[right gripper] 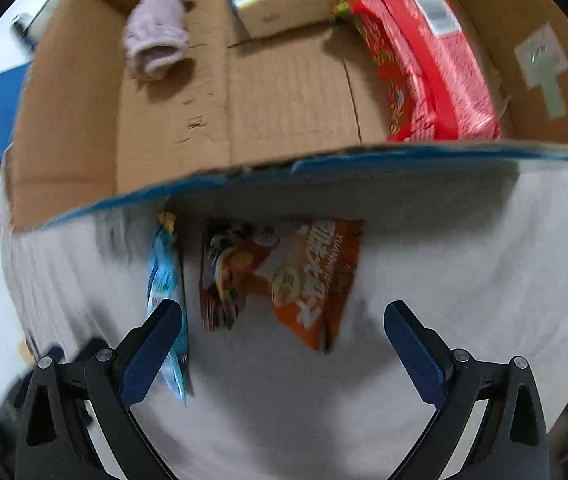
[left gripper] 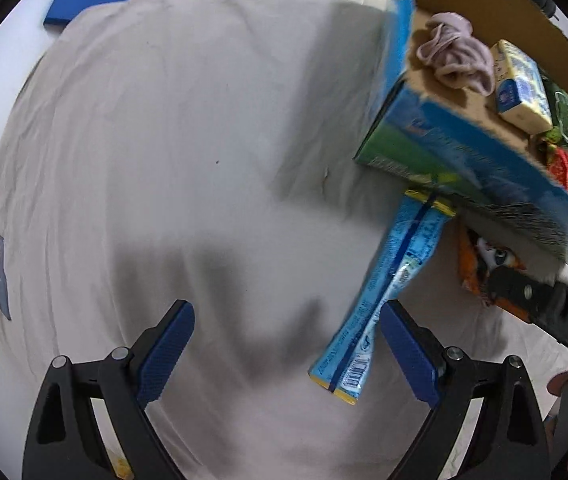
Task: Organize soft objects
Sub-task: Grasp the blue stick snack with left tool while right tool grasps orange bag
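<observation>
While both grippers, left [left gripper: 286, 354] and right [right gripper: 284, 354], hover jaws spread over wrinkled cloth [left gripper: 156, 152], crinkly orange packet [right gripper: 312, 280] lies beneath the cardboard box's [right gripper: 284, 92] frayed edge.

Both views were bright and evenly lit, seemingly from overhead, with no hard glare. Left wrist view: dark soft-edged shadows fell across the grey cloth [left gripper: 172, 128], sharp in the middle, and the cardboard box [left gripper: 424, 140] edge smeared with motion blur. Right wrist view was blurrier overall; the orange snack bag [right gripper: 308, 280] and the blue packet [right gripper: 164, 276] streaked. Heavy fisheye bending curved the box rim, with black vignette at all corners.
</observation>
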Motion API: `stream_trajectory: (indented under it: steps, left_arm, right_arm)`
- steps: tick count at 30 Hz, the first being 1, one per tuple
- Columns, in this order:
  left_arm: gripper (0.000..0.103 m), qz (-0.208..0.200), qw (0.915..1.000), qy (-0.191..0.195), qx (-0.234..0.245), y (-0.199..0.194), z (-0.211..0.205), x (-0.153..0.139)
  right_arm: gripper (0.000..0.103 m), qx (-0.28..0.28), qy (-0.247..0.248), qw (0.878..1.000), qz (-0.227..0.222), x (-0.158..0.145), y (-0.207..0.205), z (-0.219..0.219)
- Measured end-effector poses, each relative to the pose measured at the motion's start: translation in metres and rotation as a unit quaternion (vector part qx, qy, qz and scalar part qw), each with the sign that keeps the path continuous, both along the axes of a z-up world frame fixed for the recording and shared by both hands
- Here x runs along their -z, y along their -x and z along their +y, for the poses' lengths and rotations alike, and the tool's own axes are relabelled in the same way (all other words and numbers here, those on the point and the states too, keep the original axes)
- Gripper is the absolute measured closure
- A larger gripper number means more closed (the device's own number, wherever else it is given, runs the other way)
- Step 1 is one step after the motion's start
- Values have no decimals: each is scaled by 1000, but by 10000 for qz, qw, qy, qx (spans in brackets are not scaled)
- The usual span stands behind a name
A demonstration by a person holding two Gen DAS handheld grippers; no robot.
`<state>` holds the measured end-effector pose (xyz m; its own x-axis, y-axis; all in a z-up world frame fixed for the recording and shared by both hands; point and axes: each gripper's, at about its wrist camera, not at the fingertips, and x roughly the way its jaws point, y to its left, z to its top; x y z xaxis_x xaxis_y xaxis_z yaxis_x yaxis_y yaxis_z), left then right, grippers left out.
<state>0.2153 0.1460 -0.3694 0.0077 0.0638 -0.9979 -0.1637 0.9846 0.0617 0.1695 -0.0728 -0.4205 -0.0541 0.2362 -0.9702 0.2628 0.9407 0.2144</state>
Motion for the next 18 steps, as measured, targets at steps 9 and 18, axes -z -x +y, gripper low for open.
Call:
stream_trajectory:
  steps: [9,18]
  left_arm:
    - [8,157,9994,60,299,-3,-17,23]
    - [34,633,9927,229,998,-13,-56,63]
  right_arm:
    - [40,-169,249,9994,149,12,5,13]
    - [43,-244,388,9985,299,3,37,-25]
